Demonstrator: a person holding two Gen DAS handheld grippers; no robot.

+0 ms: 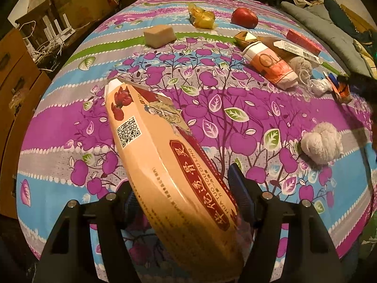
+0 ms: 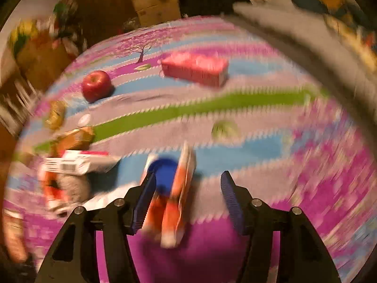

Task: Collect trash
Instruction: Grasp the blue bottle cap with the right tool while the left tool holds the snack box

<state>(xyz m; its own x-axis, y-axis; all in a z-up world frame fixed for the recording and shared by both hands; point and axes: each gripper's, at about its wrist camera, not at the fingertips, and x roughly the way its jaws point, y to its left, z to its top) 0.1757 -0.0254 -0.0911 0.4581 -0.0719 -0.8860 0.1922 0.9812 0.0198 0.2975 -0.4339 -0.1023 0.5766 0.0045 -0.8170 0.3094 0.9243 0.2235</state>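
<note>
Pickup underway: left gripper (image 1: 186,202) clamps the box (image 1: 162,162); right gripper (image 2: 188,200), open around the wrapper (image 2: 179,202), must close.

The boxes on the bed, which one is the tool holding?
The long peach box with the QR code, clamped in the left tool. The tan box and the white barcode box just lie on the bedspread.

Bed with floral purple-blue sheet (image 1: 70,108); cardboard boxes (image 1: 80,2) beyond its far-left corner; brown drawers (image 1: 16,80) at left; grey quilt (image 1: 329,30) at right; dim warm lighting.
</note>
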